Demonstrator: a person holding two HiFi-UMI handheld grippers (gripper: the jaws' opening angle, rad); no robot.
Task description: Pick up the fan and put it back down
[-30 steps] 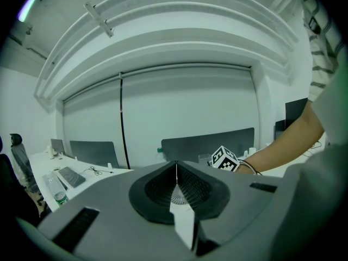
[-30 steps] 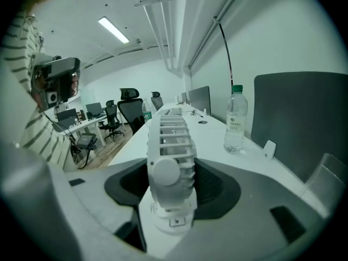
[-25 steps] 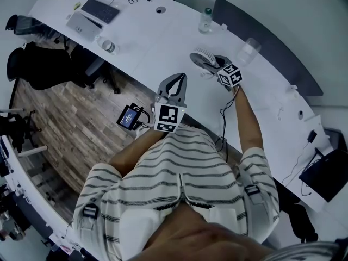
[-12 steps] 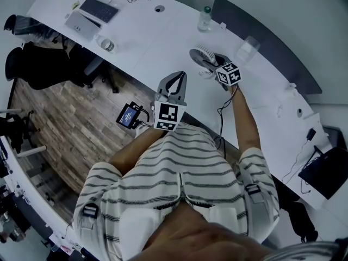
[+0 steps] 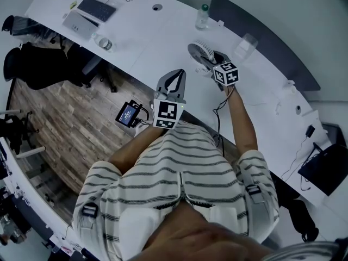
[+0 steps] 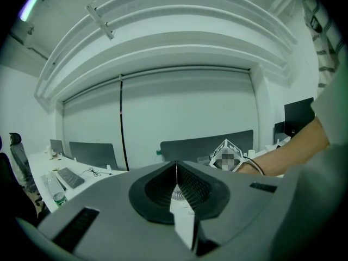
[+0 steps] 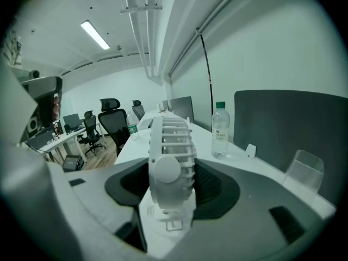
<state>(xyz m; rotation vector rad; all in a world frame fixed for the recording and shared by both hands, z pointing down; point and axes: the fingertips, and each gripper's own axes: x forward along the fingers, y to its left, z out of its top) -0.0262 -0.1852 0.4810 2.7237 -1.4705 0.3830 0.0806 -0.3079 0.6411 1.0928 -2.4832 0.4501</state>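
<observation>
A small white desk fan [image 5: 199, 54] stands with its round grille upright on the long white desk [image 5: 163, 42]. My right gripper [image 5: 215, 63] reaches it from the right and is shut on the fan. In the right gripper view the fan [image 7: 169, 156] fills the space between the two dark pads, and its base shows low between the jaws. I cannot tell whether the base touches the desk. My left gripper [image 5: 176, 76] hovers at the desk's near edge, left of the fan, shut and with nothing in it. In the left gripper view its tips [image 6: 175, 166] meet.
A water bottle [image 5: 202, 16] stands behind the fan by a grey divider panel [image 5: 261, 34]. A clear plastic stand [image 5: 246, 48] is to the fan's right. A keyboard [image 5: 96, 8] and a second bottle [image 5: 103, 42] lie far left. Office chairs [image 5: 38, 64] stand on the wooden floor.
The fan, right gripper and desk all sit slightly higher and more to the left in the picture. The grip on the fan is unchanged, and the left gripper has barely moved.
</observation>
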